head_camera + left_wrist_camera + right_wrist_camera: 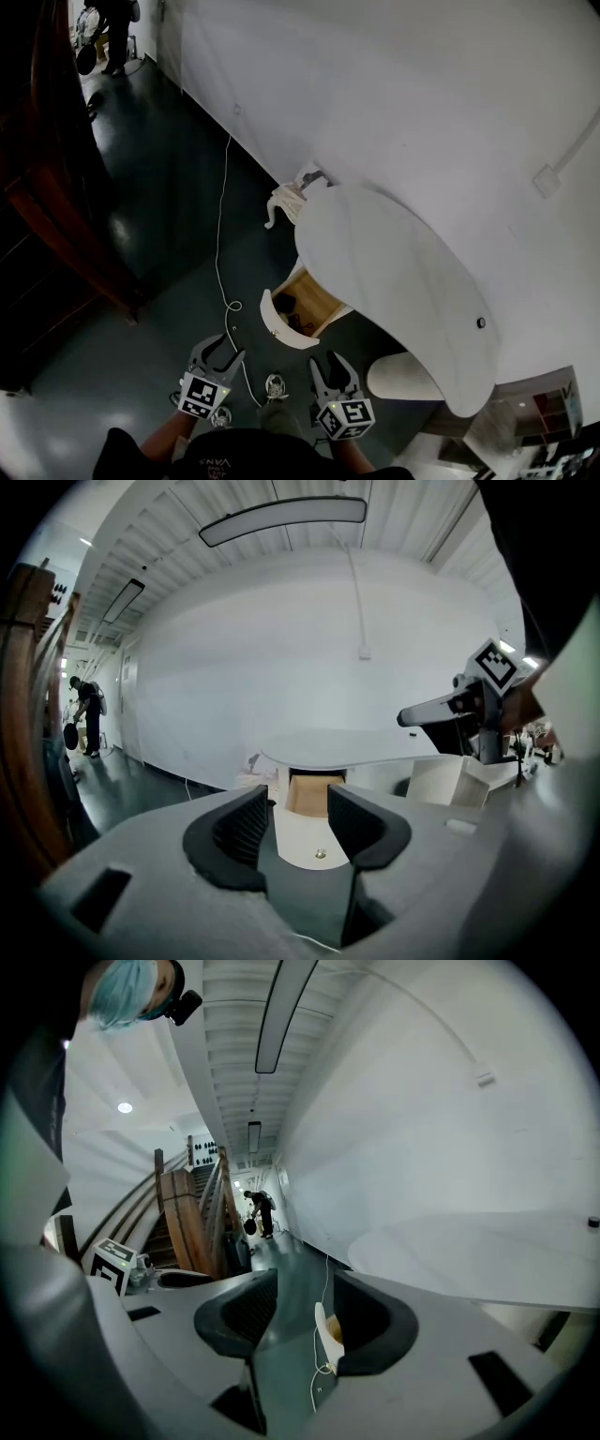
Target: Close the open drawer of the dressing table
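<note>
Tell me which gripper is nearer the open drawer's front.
Right, it seems. In the head view the right gripper sits just below the drawer front; the left gripper is further off to its left. Neither touches it.

The left tool (223, 349) and the right tool (330, 361) are held side by side, low in front of the person, both pointing forward and a little downward. Each tool's jaws stand well apart, with nothing gripped between their pads.
</note>
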Demonstrator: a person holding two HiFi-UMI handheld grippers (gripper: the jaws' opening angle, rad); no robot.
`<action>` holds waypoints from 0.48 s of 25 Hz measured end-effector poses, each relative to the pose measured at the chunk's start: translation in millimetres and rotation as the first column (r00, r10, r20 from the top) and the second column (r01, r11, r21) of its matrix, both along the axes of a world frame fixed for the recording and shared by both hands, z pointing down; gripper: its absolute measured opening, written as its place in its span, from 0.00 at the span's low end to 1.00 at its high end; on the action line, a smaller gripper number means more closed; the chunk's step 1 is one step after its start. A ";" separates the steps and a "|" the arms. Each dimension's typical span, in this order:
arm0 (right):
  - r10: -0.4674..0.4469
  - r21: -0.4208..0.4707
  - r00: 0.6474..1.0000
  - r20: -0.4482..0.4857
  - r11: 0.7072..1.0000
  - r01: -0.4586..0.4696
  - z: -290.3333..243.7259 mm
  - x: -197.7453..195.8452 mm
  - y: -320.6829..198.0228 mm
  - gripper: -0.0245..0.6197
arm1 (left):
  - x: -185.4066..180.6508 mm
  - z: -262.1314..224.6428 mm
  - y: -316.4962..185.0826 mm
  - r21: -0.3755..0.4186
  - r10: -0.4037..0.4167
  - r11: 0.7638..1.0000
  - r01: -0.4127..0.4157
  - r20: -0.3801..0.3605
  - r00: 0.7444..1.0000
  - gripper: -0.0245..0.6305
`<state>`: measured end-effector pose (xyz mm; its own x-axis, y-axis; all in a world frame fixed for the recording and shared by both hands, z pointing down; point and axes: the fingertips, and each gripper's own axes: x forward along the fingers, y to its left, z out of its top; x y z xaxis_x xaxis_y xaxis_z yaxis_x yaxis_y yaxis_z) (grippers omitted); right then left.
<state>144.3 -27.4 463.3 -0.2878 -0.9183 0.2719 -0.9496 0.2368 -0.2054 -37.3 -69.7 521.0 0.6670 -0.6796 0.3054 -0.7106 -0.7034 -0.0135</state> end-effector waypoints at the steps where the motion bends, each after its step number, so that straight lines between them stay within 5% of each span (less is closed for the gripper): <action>1: -0.004 -0.007 1.000 0.001 1.000 0.004 2.7 3.4 -2.8 0.31 | 3.4 6.3 -3.8 -0.004 -0.002 1.000 0.002 0.006 1.000 0.33; 12: -0.029 -0.080 1.000 0.004 0.996 0.029 37.0 39.0 -25.8 0.31 | 48.6 83.6 -35.8 -0.082 0.034 0.996 -0.028 0.083 0.996 0.33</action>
